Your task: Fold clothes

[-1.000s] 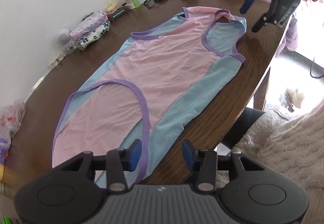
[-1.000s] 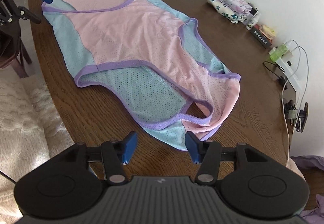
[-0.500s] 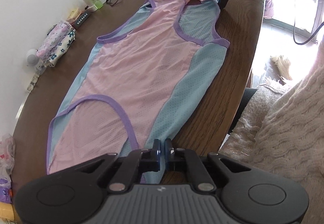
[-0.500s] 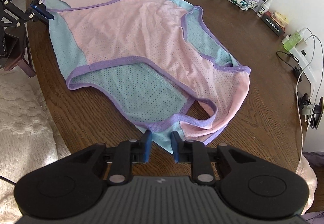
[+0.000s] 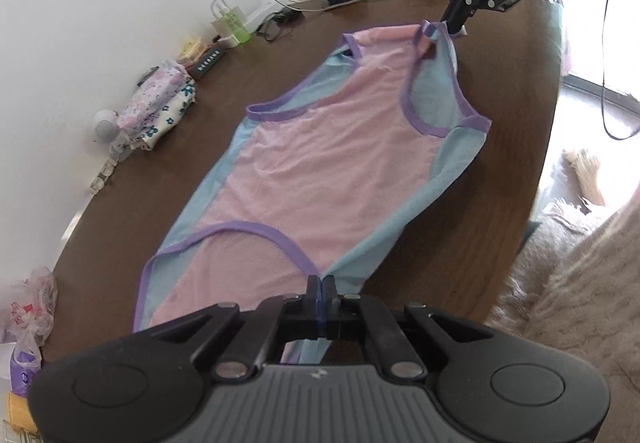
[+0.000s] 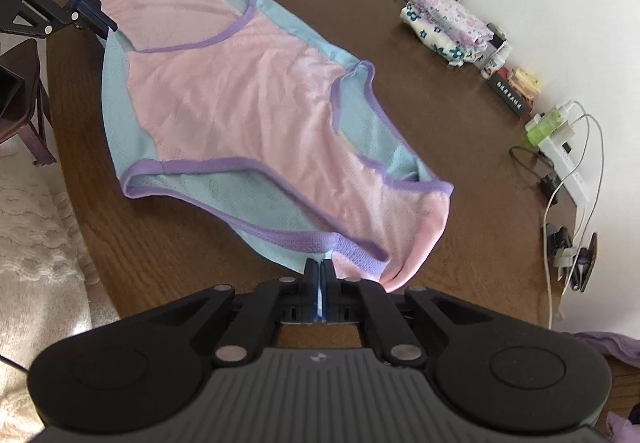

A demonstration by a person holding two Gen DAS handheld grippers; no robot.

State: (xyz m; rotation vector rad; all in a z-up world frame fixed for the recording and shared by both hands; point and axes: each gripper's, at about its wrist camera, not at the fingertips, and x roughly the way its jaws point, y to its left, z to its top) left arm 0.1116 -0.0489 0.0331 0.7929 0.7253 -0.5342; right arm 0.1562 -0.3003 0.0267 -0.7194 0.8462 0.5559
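Note:
A sleeveless mesh top, pink with light-blue side panels and purple trim, lies spread along the brown table. My left gripper is shut on its hem corner by the table's near edge, and the fabric rises slightly into the closed pads. The right gripper shows at the far end, pinching a shoulder strap. In the right wrist view the top stretches away; my right gripper is shut on the blue fabric by the purple strap. The left gripper holds the far hem corner there.
Folded floral clothes, small boxes and a power strip with cables line the wall side of the table. A plastic bag sits at one end. A cream knitted throw lies beyond the open edge.
Both grippers went from open to shut, each on an end of the top along the table's open side. Both have risen a little, lifting the held corners off the table.

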